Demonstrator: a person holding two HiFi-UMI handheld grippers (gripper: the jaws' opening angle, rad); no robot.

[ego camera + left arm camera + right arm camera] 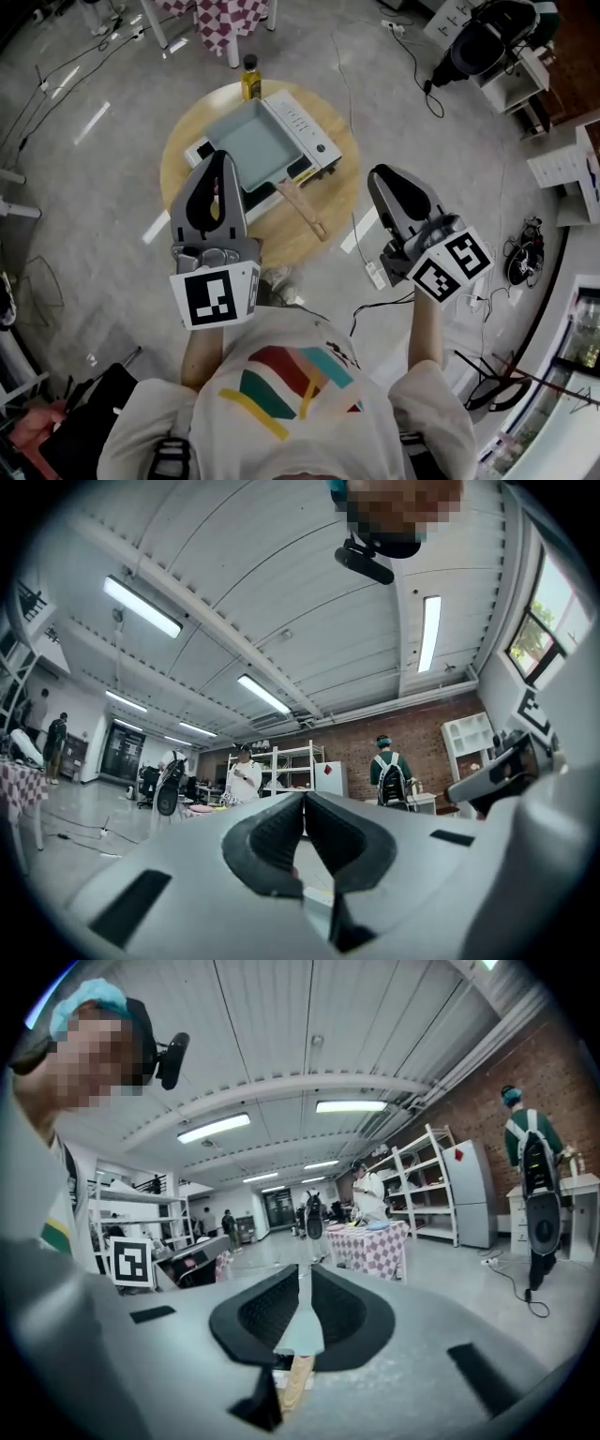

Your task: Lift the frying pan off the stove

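Observation:
A square pale-blue frying pan (253,145) with a wooden handle (302,206) sits on a white portable stove (305,127) on the round wooden table (330,192). The handle points toward me. My left gripper (217,157) is held up over the table's near left edge, above and clear of the pan, with its jaws shut on nothing (305,797). To the right of the table, my right gripper (378,175) is also shut and empty (302,1269). In the right gripper view, a sliver of the pan (302,1330) and its handle (298,1377) shows below the jaws.
A yellow oil bottle (250,77) stands at the table's far edge behind the stove. A power strip (375,274) and cables lie on the floor to the right. A checkered-cloth table (230,19) stands beyond, with white shelving (562,169) at the right. People stand farther off.

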